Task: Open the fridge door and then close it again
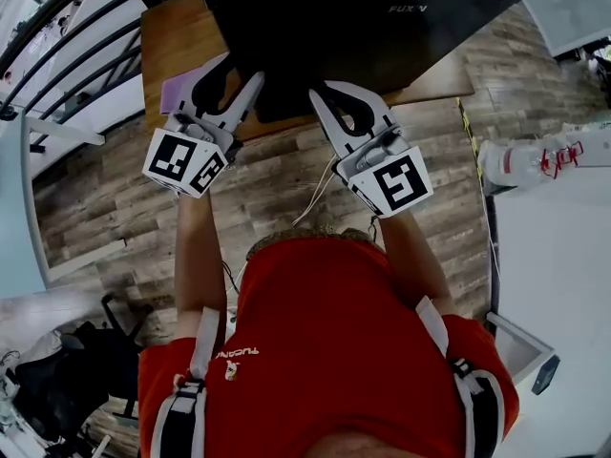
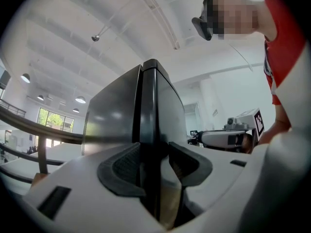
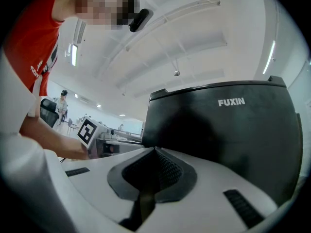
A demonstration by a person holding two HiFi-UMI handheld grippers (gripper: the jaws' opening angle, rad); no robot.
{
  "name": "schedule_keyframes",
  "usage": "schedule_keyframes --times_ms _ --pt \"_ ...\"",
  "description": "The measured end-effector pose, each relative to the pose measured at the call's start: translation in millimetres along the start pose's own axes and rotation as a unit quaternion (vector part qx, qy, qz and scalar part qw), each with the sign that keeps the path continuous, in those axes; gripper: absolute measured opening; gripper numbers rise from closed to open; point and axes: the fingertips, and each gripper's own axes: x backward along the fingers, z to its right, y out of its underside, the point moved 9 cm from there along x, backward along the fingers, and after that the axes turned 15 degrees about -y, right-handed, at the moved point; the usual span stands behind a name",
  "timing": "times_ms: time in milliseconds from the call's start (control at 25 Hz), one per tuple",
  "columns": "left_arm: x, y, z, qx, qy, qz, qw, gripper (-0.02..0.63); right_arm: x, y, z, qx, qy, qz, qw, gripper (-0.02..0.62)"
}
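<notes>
Straddling the fridge door [image 2: 163,115] edge at mid-frame, the left gripper [image 2: 154,148] gapes wide, clamping nothing, seemingly placed to swing it; the right gripper [image 3: 154,152] hangs pinched shut, empty

"FUXIN" on the black fridge [image 3: 243,135]

Left gripper [image 2: 155,152], jaws apart — fridge door [image 2: 148,106] edge between them

fridge [image 1: 363,17] chopped off by the head view's top edge, purple thing [image 1: 175,92] mostly tucked under the left tool [image 1: 243,68], no clue what it is
</notes>
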Motion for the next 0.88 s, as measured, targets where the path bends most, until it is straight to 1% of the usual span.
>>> schedule_keyframes --times_ms 280,480,640,760,880 --pt "3 -4 6 -0.009 -0.016 -0.005 0.9998 0.181 2 -1 -6 -0.002 -0.005 -0.003 1.000 0.025" --pt "5 -5 11 -0.019 -0.033 -0.016 0.9992 0.180 4 -3 -10 -0.002 -0.005 -0.002 1.000 0.025" --pt "25 -5 30 -0.020 -0.018 -0.008 0.9996 0.167 9 -5 -17 -0.003 -0.008 -0.003 1.000 0.025" --pt "30 -5 41 -0.026 -0.015 -0.007 0.9995 0.163 14 -5 -24 -0.010 -0.007 -0.018 1.000 0.025" --pt "41 -6 52 -0.027 -0.012 -0.005 0.9995 0.158 20 -8 -35 0.003 -0.003 -0.008 1.000 0.025"
